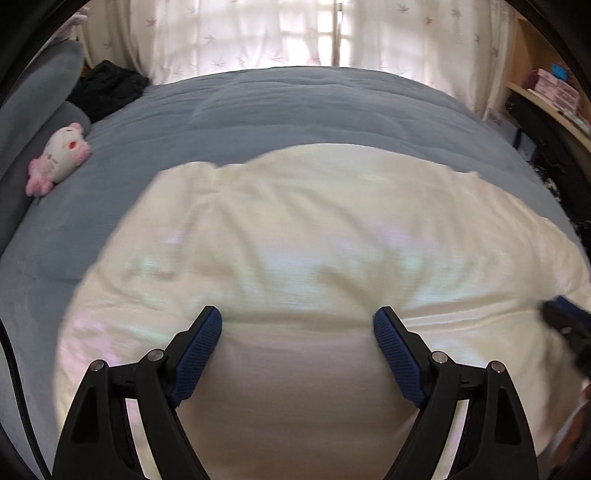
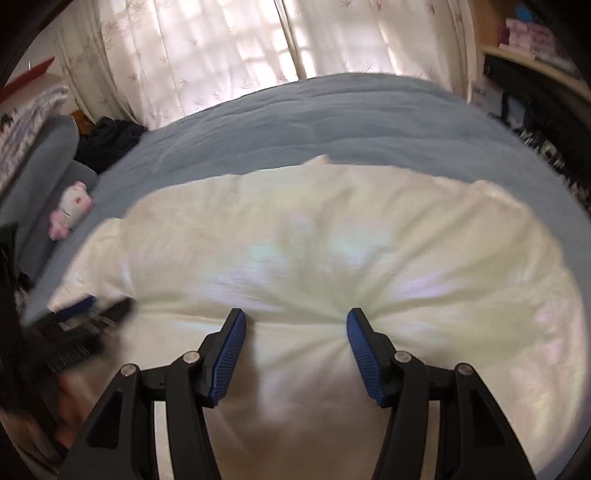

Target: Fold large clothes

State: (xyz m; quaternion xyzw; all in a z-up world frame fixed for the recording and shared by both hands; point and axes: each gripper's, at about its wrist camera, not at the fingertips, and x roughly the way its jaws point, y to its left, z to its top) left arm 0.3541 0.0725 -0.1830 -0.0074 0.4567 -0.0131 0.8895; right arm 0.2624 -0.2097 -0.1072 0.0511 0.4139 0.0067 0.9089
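Our left gripper [image 1: 297, 325] and right gripper [image 2: 295, 328] hang open and empty over the cream cloth garment [image 1: 314, 240], which stretches crosswise ahead of both (blurred) on the blue-grey quilted bedspread [image 1: 295, 110].

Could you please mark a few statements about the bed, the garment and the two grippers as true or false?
1. A cream garment lies spread on a blue-grey bedspread. True.
2. The left gripper is clamped shut on a sleeve. False: its jaws stand wide apart over the cloth, pinching nothing.
3. A pink and white plush toy lies near the pillows on the left. True.
4. The right gripper holds the plush toy. False: its jaws are apart and empty above the garment.
5. Dark blinds cover the window. False: pale patterned curtains hang there.
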